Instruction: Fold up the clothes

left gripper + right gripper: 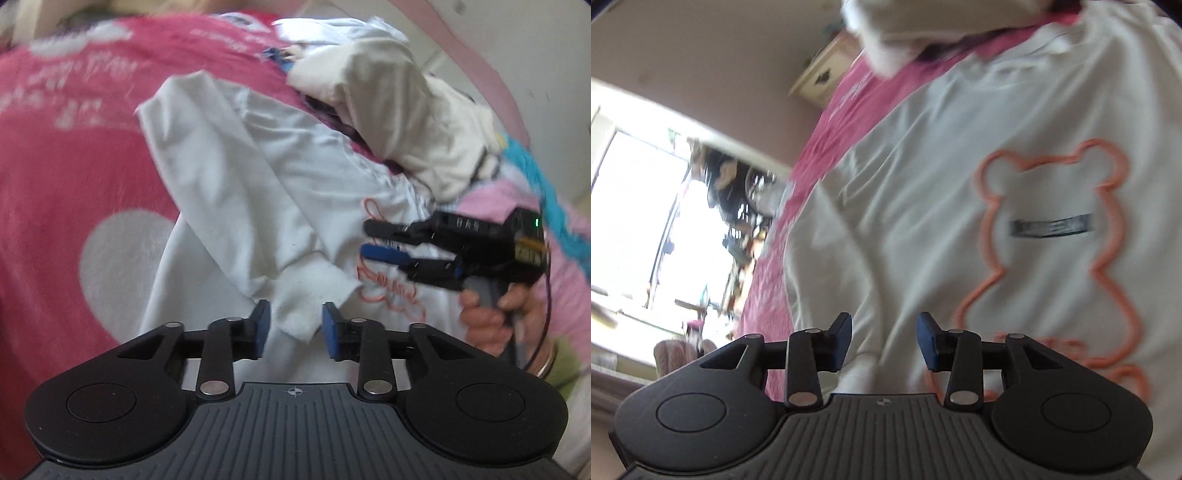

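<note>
On pink bedspread point(66, 177), rumpled white shirt point(229, 192)

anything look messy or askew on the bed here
Yes. The white shirt lies rumpled on the pink blanket, one sleeve folded crookedly across it. A cream garment sits bunched in a heap behind it.

A fuzzy pink blanket point(66, 192) printed with grey hearts is spread underneath, a cream wooden cabinet point(827, 79) is set by the beige wall, and a bright window point(631, 221) is seen beyond.
</note>
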Demonstrator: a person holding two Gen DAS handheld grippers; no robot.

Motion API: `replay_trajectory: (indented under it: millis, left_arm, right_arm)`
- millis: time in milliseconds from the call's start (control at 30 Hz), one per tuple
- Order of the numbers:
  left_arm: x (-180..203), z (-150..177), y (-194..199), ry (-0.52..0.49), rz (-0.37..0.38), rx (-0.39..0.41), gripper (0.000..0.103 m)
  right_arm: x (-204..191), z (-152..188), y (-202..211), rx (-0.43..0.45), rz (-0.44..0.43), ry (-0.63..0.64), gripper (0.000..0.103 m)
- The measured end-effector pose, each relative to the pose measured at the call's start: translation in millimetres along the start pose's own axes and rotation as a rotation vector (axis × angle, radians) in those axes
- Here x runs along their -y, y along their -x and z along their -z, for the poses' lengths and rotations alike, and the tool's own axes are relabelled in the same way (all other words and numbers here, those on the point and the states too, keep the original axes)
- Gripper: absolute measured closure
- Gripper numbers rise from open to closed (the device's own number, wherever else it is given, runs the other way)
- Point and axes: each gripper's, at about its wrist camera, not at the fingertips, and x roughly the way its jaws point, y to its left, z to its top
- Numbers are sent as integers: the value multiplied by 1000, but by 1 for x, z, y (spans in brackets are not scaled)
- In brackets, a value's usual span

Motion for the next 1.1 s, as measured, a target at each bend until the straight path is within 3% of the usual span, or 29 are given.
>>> replay_trajectory:
  millis: [133, 333, 400, 433, 500, 533, 633, 833, 967, 1100]
  left_arm:
    - [-12, 0, -12, 201, 18, -30, 69]
    - [-23, -5, -30, 274, -9, -50, 69]
    - [-21, -5, -33, 263, -2, -47, 71]
    - [-19, -6, -33, 253, 3, -42, 74]
    - [-15, -6, -32, 230, 13, -32, 94]
    - [-12, -7, -31, 209, 17, -24, 94]
    - [4, -9, -22, 126, 58, 9, 96]
    - [47, -8, -6, -56, 220, 29, 96]
    - [65, 13, -10, -100, 293, -45, 96]
    - [54, 39, -13, -39, 274, -146, 97]
  right_arm:
    - [-12, 3, -19, -67, 80, 5, 58]
    - [-25, 8, -33, -135, 72, 11, 59]
    - [-26, 11, -37, -152, 85, 40, 69]
    - [-28, 12, -37, -155, 94, 56, 81]
    - [-30, 13, -32, -150, 96, 62, 92]
    - [-28, 14, -28, -143, 90, 56, 98]
    - [-27, 20, -6, -96, 72, 38, 99]
    - [-32, 41, 65, 31, 60, 74, 99]
    - [-28, 66, 107, 55, 101, 76, 99]
    - [-14, 93, 113, 4, 116, 23, 99]
